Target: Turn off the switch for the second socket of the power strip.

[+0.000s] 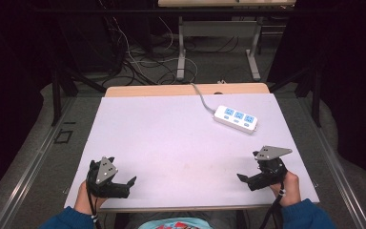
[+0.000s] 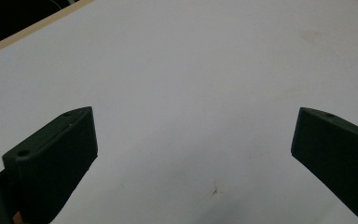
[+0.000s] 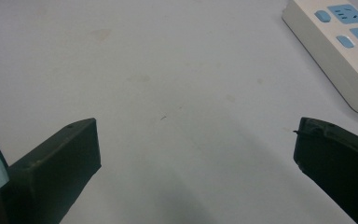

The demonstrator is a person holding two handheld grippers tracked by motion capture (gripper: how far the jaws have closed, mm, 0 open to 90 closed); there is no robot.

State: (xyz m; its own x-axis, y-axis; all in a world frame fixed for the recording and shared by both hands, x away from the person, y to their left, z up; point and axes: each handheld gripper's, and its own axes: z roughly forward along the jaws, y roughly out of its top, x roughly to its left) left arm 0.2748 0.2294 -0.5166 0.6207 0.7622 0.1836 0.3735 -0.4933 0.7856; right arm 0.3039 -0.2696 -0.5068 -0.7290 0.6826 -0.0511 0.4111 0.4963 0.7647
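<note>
A white power strip [image 1: 237, 119] with blue sockets lies at the table's back right, its grey cable [image 1: 201, 98] running off over the far edge. It also shows at the upper right of the right gripper view as the power strip [image 3: 340, 51]. My left gripper [image 1: 129, 184] rests near the front left edge, held by a hand, jaws wide apart with nothing between them. My right gripper [image 1: 244, 180] sits near the front right edge, also open and empty. In the gripper views, the left gripper [image 2: 193, 140] and the right gripper [image 3: 196, 144] look onto bare white tabletop.
The white table top [image 1: 171, 138] has a wooden strip [image 1: 186, 89] along its far edge. Beyond it stand metal table legs [image 1: 181, 52] and tangled cables [image 1: 133, 62] on the floor. Rails [image 1: 33, 162] run along both sides.
</note>
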